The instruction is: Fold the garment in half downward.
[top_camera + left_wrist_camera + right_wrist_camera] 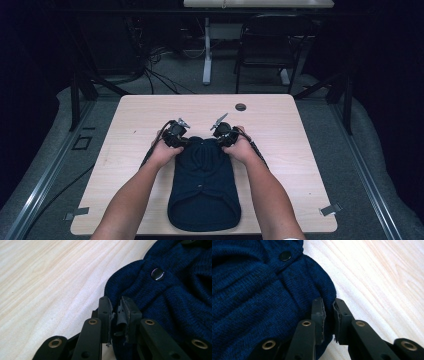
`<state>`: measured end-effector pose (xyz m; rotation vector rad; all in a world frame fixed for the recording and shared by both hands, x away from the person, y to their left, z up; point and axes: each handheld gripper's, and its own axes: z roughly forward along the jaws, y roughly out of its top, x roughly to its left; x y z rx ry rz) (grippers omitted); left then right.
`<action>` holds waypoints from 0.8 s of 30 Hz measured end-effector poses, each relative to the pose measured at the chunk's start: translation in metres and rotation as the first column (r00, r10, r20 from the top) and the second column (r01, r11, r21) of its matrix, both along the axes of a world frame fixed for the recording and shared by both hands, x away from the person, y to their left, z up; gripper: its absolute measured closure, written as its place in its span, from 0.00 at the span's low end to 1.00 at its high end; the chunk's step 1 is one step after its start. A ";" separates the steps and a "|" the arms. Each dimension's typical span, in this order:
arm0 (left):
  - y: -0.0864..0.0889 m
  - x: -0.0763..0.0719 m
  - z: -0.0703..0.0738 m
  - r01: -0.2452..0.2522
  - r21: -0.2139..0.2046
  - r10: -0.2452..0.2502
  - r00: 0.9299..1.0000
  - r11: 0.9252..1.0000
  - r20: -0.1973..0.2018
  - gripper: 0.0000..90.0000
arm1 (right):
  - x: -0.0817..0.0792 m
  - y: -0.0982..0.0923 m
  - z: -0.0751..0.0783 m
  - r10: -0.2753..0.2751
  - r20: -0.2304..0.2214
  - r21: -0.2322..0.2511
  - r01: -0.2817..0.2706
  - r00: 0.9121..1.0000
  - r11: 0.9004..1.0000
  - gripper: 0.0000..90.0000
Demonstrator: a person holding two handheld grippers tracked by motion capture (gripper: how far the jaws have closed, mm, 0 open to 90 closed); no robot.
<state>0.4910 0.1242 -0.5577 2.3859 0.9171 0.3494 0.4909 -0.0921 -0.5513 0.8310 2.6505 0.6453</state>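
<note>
You are holding a dark blue knitted sweater (204,185) that is lying flat on the light wooden desk (125,130), its near hem toward you and its far end bunched between your hands. Your left tool (176,136) is clenching the knit at the far left corner; in the left gripper view the fabric is sitting pinched between the pads, just below a dark button (157,274). Your right tool (226,136) is gripping the opposite corner, with a rounded fold of knit (322,287) caught between the jaws and a second button (285,255) farther in.

Both bites are looking shallow to me, taking only the edge of the fold. If you are lifting or pulling from here, the weight of the sweater is likely dragging the knit out of one tool, leaving it hanging lopsided from the other. Pulling the hands apart too hard is risking stretching the loose weave or straining the placket by the buttons. Most of the garment is resting on the desk, so friction is adding to that drag.
</note>
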 end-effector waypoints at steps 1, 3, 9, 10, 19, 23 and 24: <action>0.000 0.000 0.000 0.000 0.000 0.000 1.000 1.000 0.000 0.88 | 0.000 0.000 0.000 0.000 0.000 0.000 0.000 1.000 1.000 0.89; 0.000 -0.001 0.003 0.001 0.002 -0.001 1.000 1.000 0.009 0.89 | -0.001 -0.002 0.004 0.003 0.008 0.013 -0.003 1.000 1.000 0.89; -0.002 -0.001 0.016 0.011 -0.010 -0.010 0.999 1.000 0.032 0.89 | -0.002 -0.006 0.012 -0.007 0.023 0.051 0.006 1.000 0.999 0.89; -0.002 -0.002 0.024 0.014 -0.023 -0.013 0.998 1.000 0.054 0.89 | -0.003 -0.009 0.018 -0.005 0.033 0.054 0.003 0.999 0.999 0.89; -0.003 -0.005 0.061 0.030 -0.052 -0.023 0.991 0.998 0.135 0.89 | -0.005 -0.019 0.050 -0.019 0.099 0.111 0.008 0.995 0.994 0.89; 0.000 -0.005 0.074 0.027 -0.067 -0.015 0.986 0.997 0.167 0.89 | -0.005 -0.018 0.069 0.000 0.139 0.090 -0.013 0.990 0.996 0.89; 0.002 -0.004 0.078 0.028 -0.064 -0.017 0.985 0.998 0.173 0.89 | -0.005 -0.018 0.073 0.004 0.148 0.084 -0.017 0.989 0.996 0.89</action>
